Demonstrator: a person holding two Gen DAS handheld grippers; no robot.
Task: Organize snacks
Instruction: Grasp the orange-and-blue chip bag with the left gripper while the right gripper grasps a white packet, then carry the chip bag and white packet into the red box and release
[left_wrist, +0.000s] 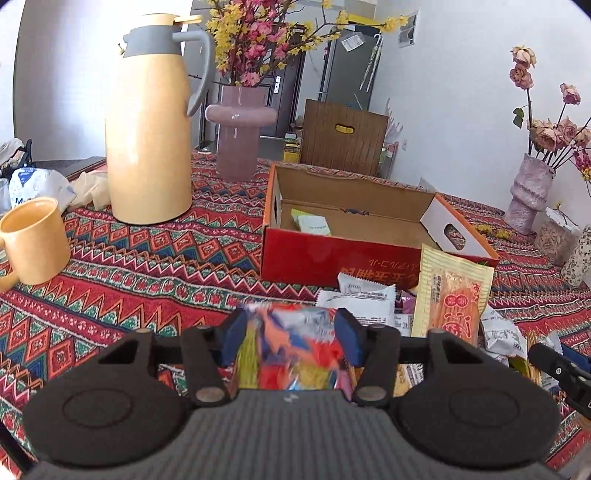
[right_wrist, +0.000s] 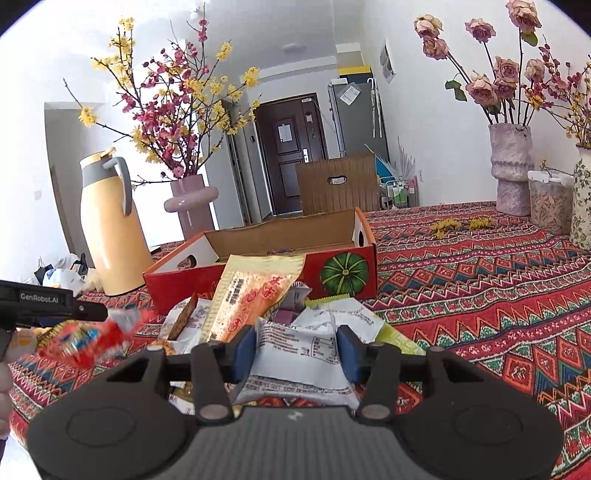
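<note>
My left gripper (left_wrist: 291, 325) is shut on a colourful red-and-orange snack packet (left_wrist: 295, 350), held above the cloth; it also shows in the right wrist view (right_wrist: 81, 338). My right gripper (right_wrist: 295, 343) is shut on a white snack packet (right_wrist: 299, 362) at the snack pile (right_wrist: 258, 306). A tall yellow packet (left_wrist: 452, 291) leans against the red cardboard box (left_wrist: 332, 254), also seen in the right wrist view (right_wrist: 258, 291). The box (right_wrist: 343, 266) is open and holds green-white packets (left_wrist: 312, 223).
A yellow thermos (left_wrist: 147, 122), a yellow mug (left_wrist: 31, 240) and a pink vase with blossoms (left_wrist: 240, 125) stand left of the box. Another pink vase (right_wrist: 511, 170), a clear container (right_wrist: 550, 203) and a patterned vase (right_wrist: 583, 199) stand far right. Patterned cloth (right_wrist: 480, 288) covers the table.
</note>
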